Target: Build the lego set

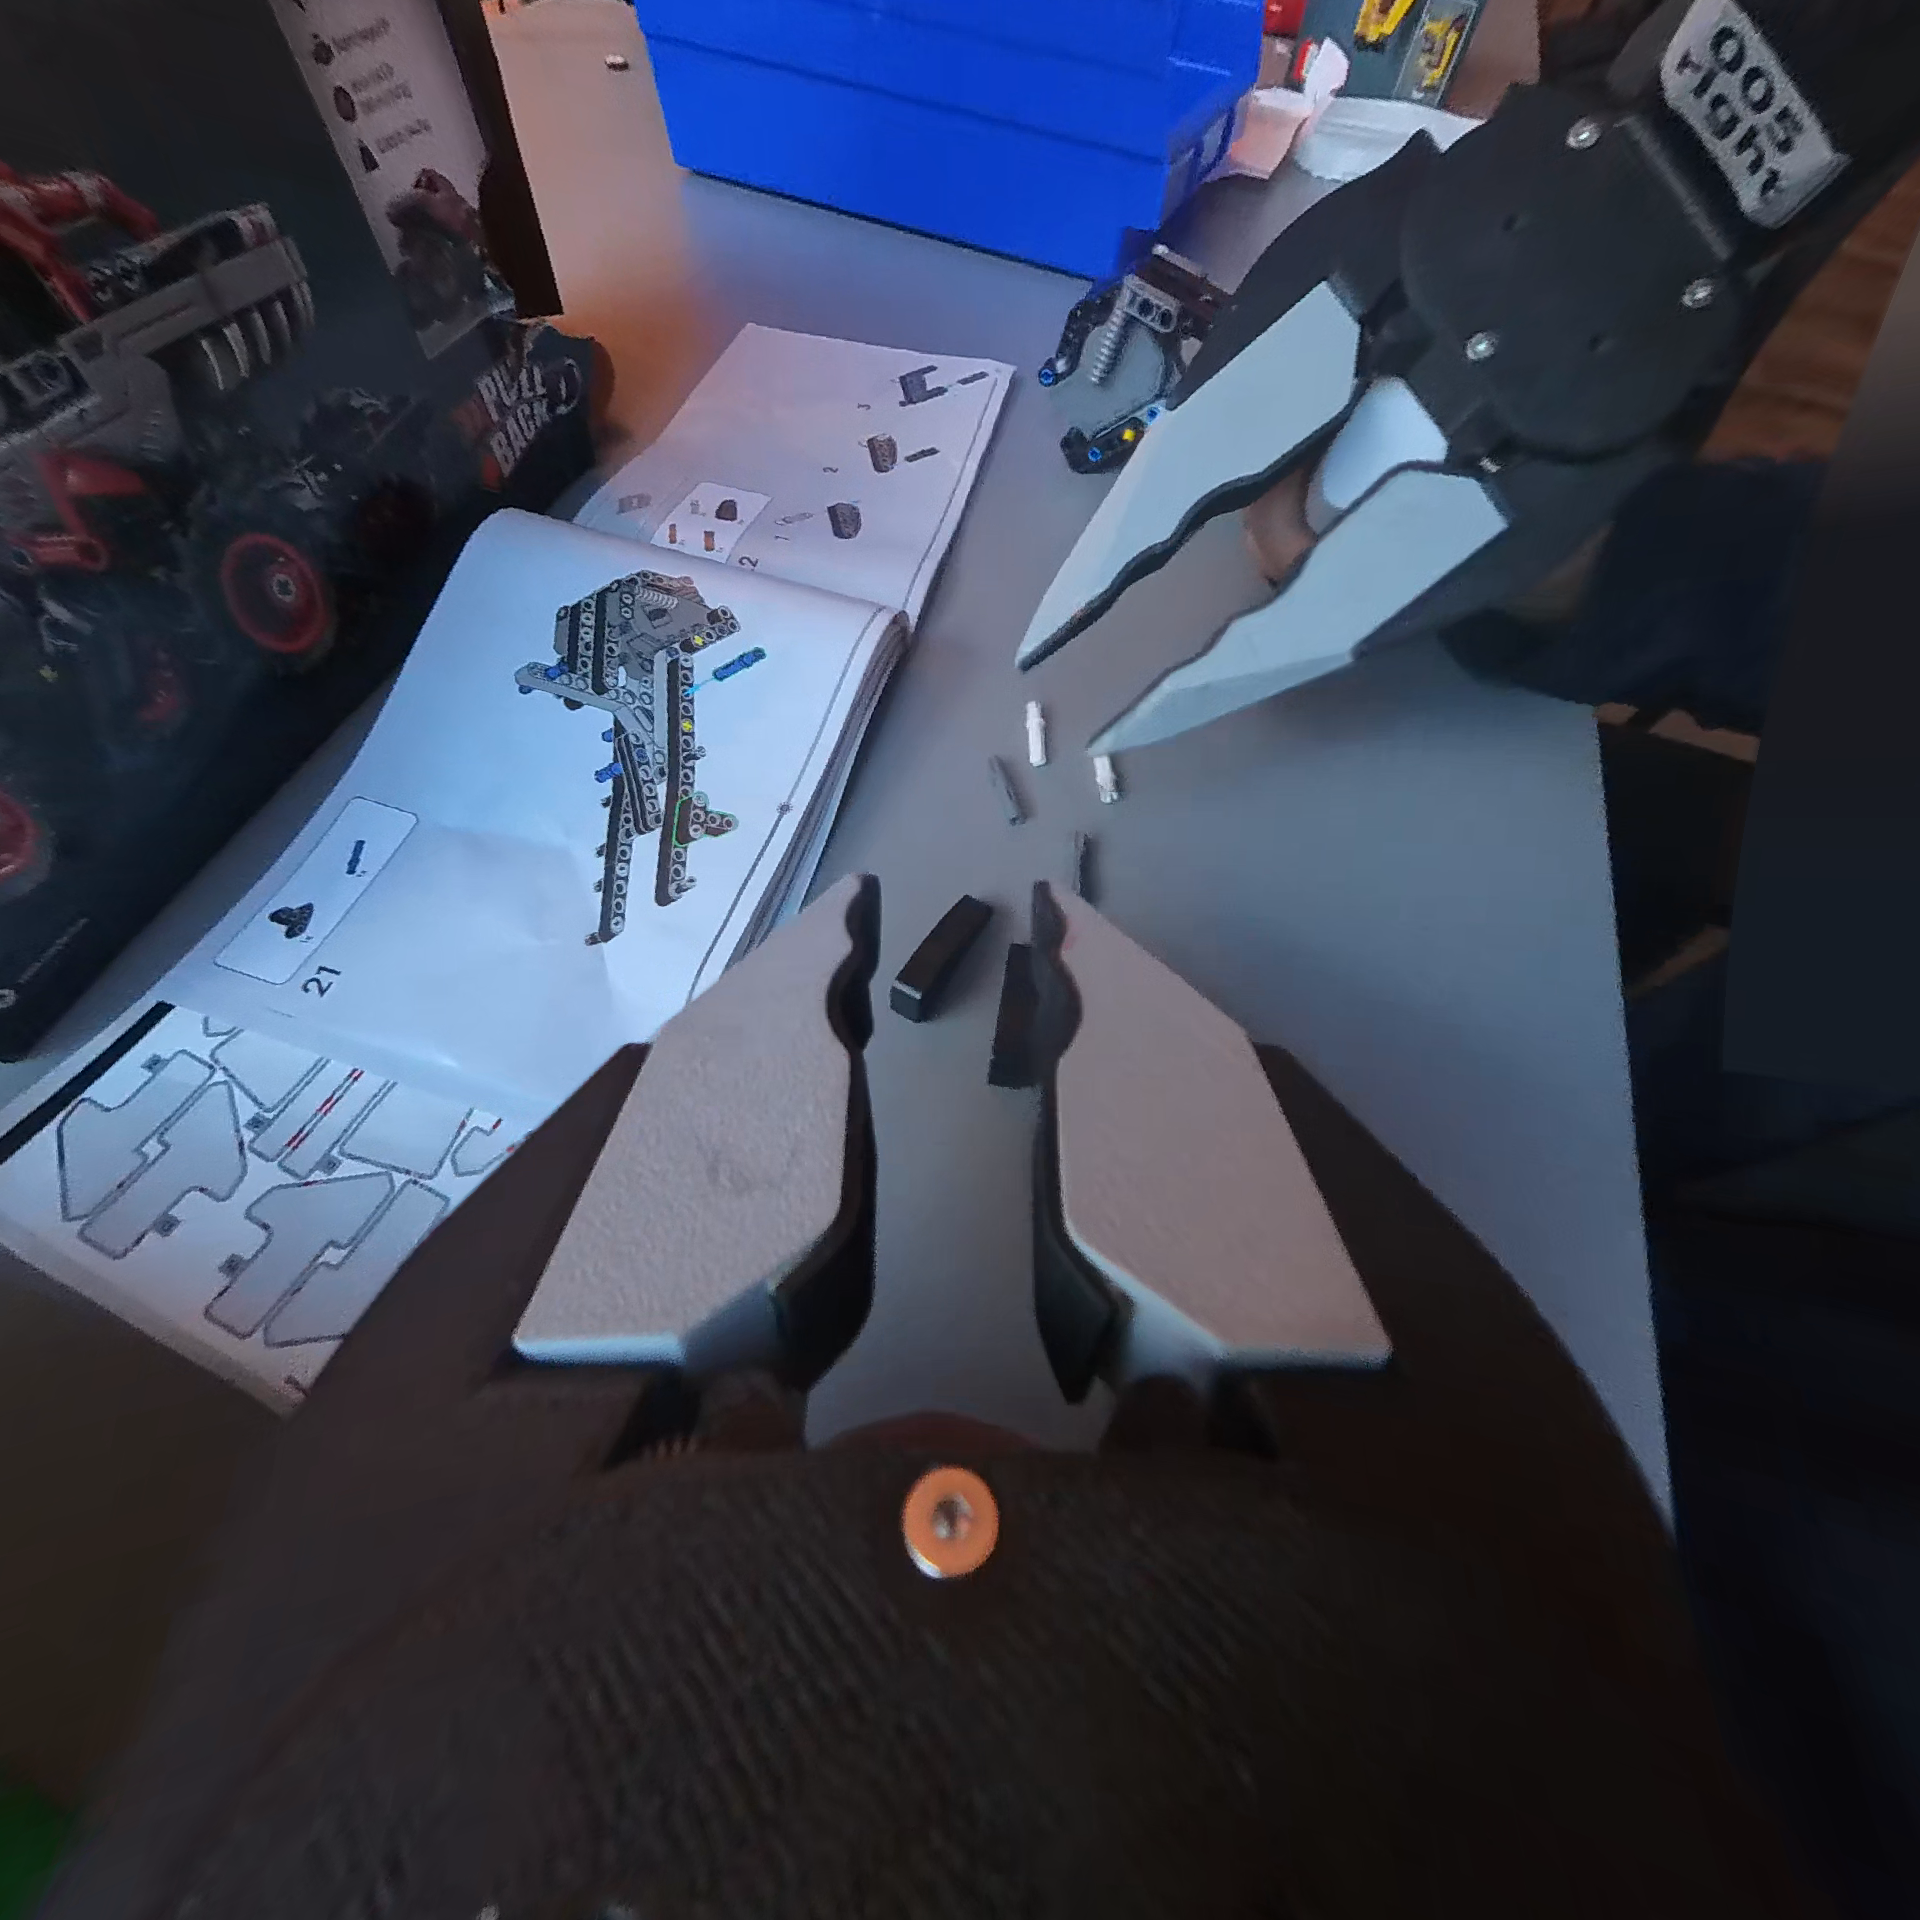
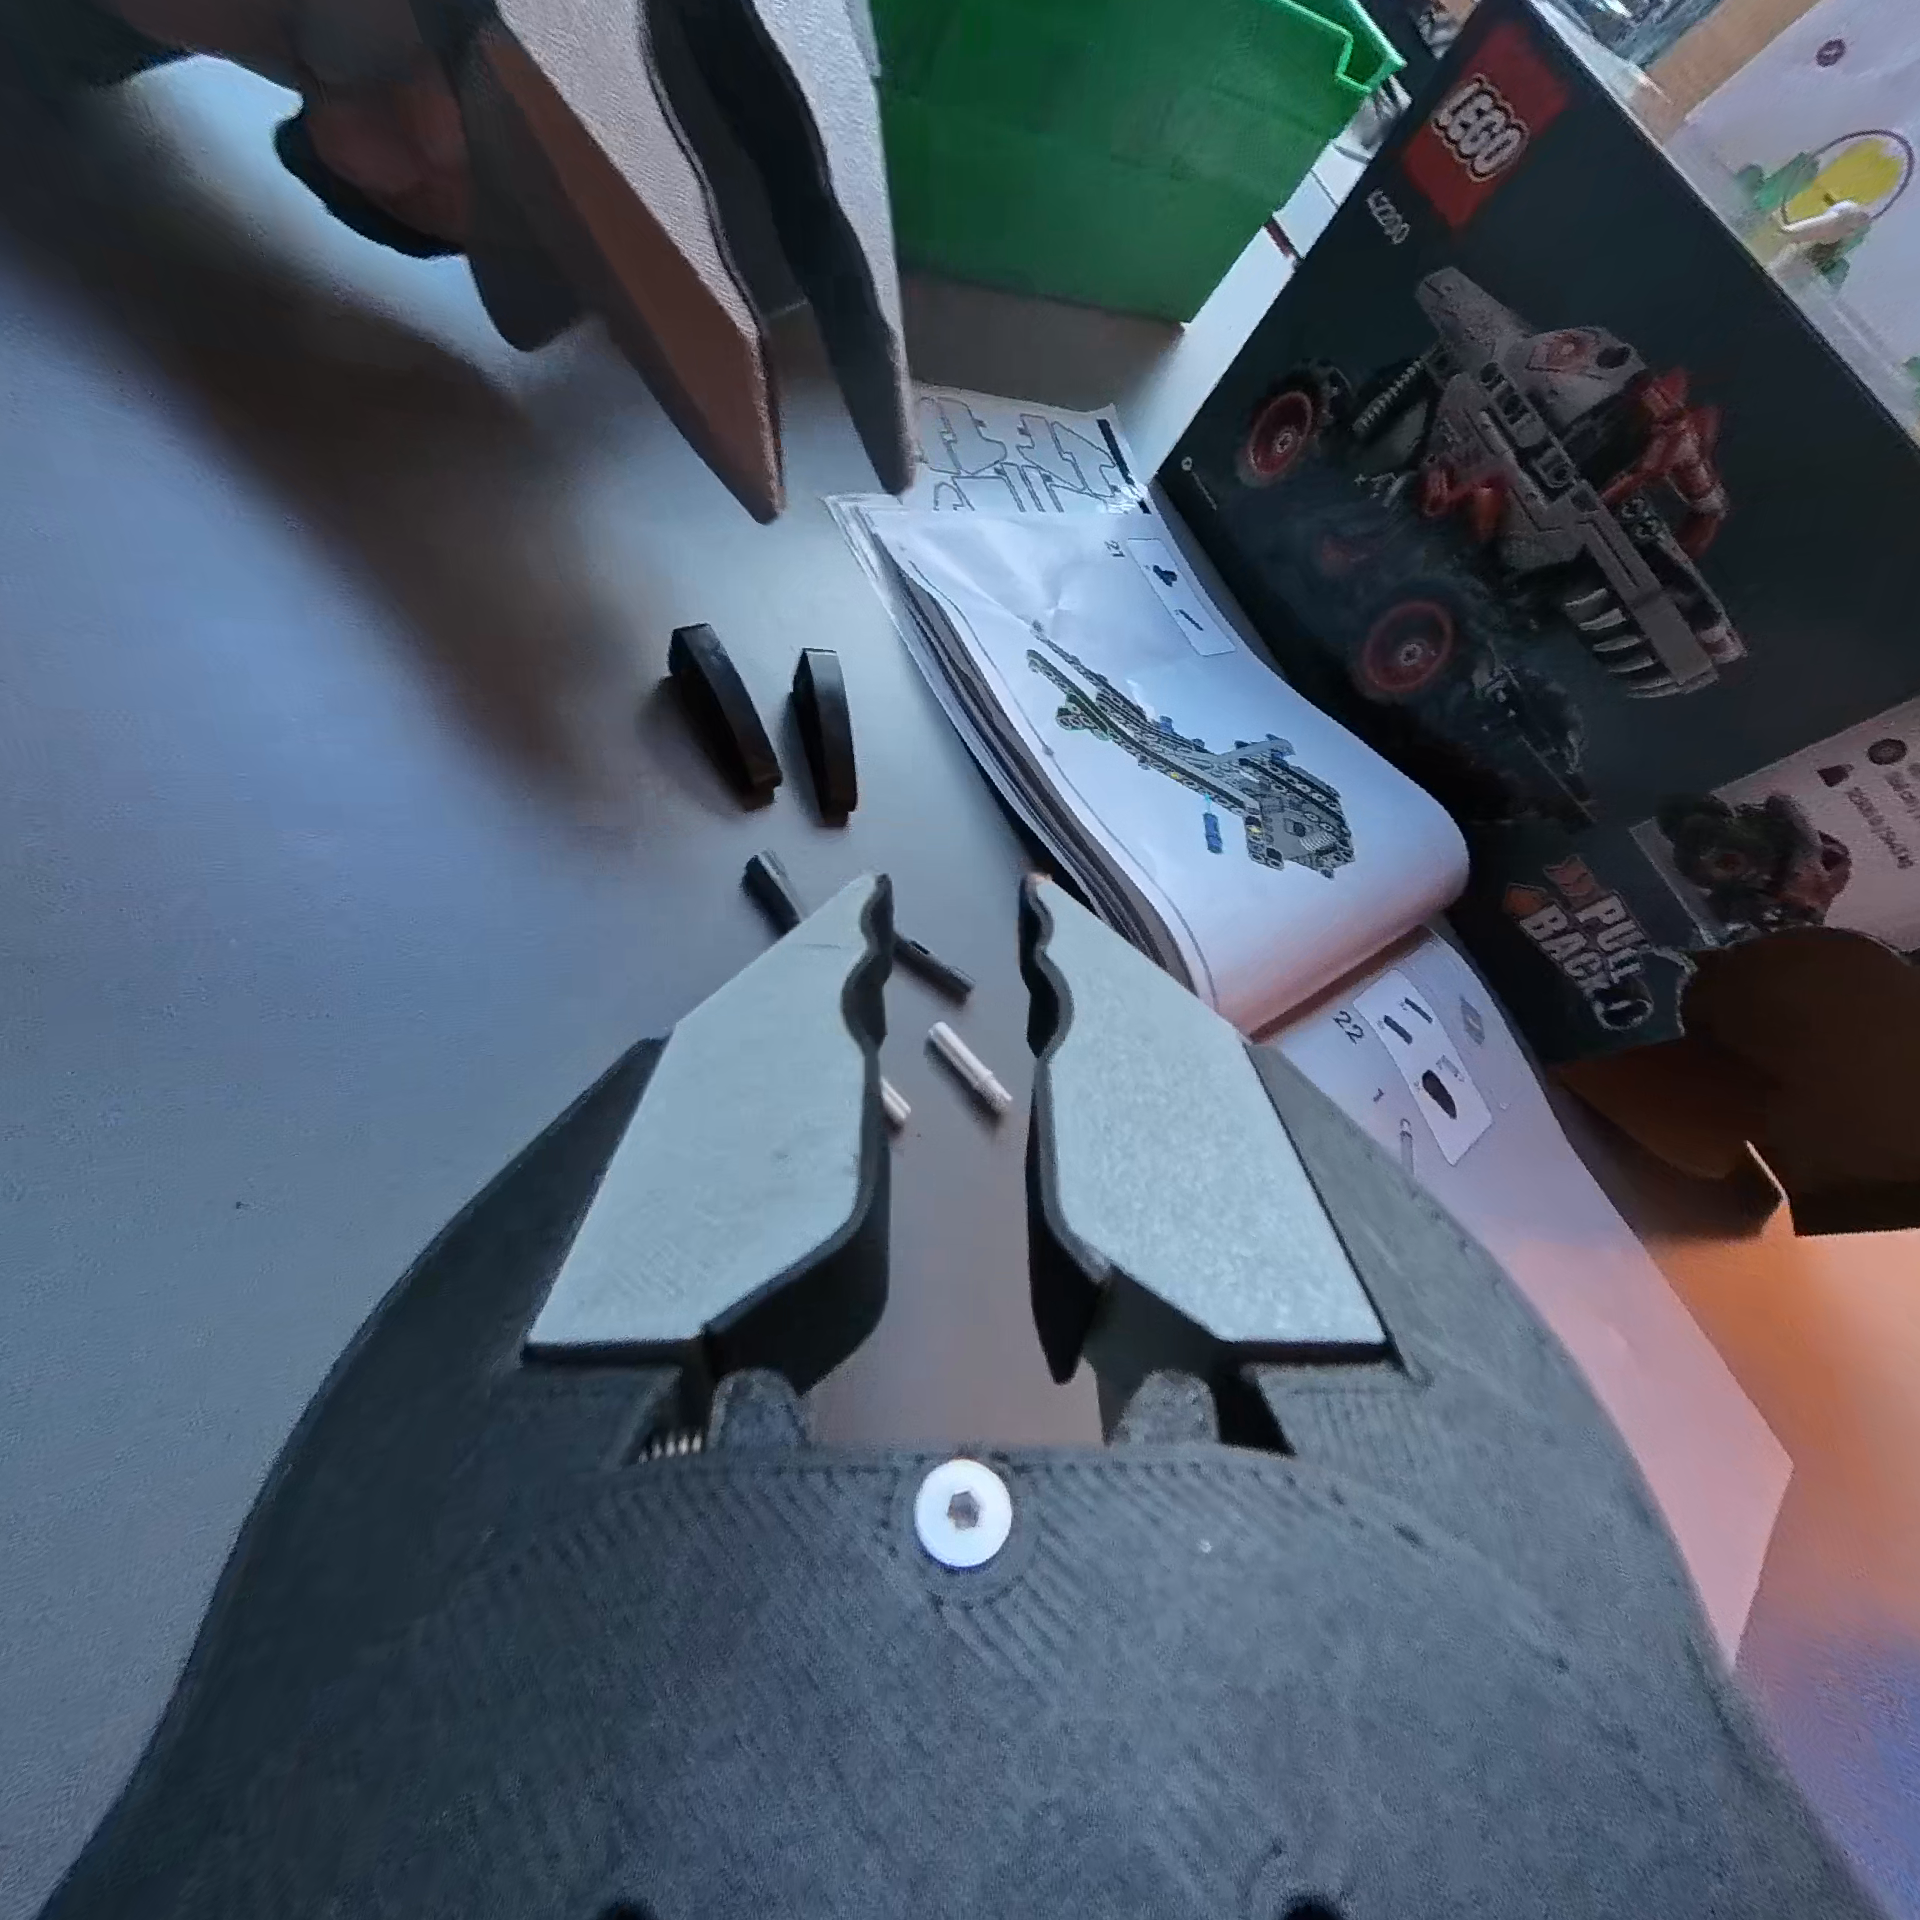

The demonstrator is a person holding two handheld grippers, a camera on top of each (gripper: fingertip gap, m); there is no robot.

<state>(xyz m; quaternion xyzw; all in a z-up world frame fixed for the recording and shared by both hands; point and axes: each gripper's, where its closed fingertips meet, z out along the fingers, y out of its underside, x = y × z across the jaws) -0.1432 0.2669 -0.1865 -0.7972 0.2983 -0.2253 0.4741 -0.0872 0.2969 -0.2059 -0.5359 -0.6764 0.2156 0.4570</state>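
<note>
Parted R tongs (image 2: pixel 954 902) over white pins (image 2: pixel 967 1067), nr booklet (image 2: pixel 1226 748)

The smooth grey worktop (image 1: pixel 1299 987) carries two curved black bricks (image 2: pixel 764 732), two white pins (image 1: pixel 1035 731) and dark grey pins (image 1: pixel 1006 790). The open white instruction booklet (image 1: pixel 520 748) lies beside a black box printed with a red-wheeled truck (image 2: pixel 1579 499). Behind are a blue plastic bin (image 1: pixel 935 114) and a green plastic bin (image 2: pixel 1091 156).
</note>
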